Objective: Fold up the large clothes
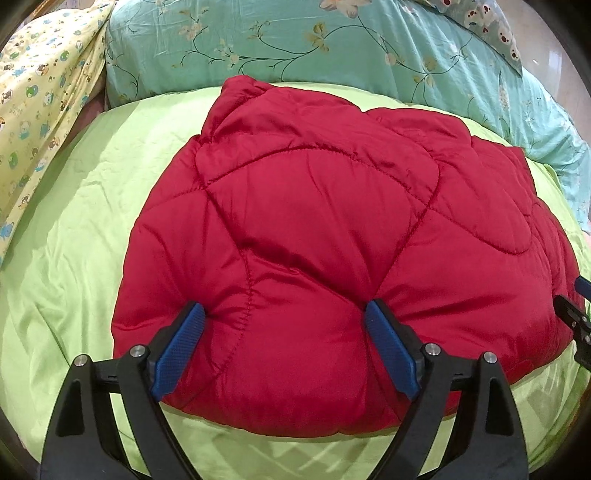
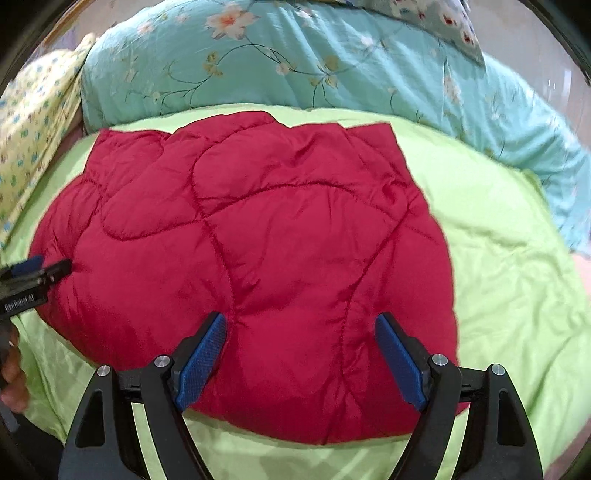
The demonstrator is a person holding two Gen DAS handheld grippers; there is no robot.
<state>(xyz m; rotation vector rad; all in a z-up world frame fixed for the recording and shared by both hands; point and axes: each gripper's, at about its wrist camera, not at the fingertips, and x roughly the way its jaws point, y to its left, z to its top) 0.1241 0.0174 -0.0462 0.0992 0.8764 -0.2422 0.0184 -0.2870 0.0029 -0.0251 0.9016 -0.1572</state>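
Note:
A red quilted puffer garment (image 1: 325, 229) lies folded into a thick bundle on a light green sheet (image 1: 74, 229). It also shows in the right wrist view (image 2: 258, 243). My left gripper (image 1: 284, 314) is open, its blue pads pressing down on the near edge of the bundle, one on each side of a bulge. My right gripper (image 2: 299, 325) is open too and presses on the near edge further right. The right gripper's tip shows at the right edge of the left wrist view (image 1: 576, 310). The left gripper's tip shows at the left of the right wrist view (image 2: 40, 273).
A teal floral duvet (image 1: 295, 44) is bunched along the far side of the bed. A yellow printed cloth (image 1: 40, 96) hangs at the far left. A koala-print pillow (image 1: 491, 22) lies at the far right. Bare green sheet (image 2: 509, 280) lies right of the garment.

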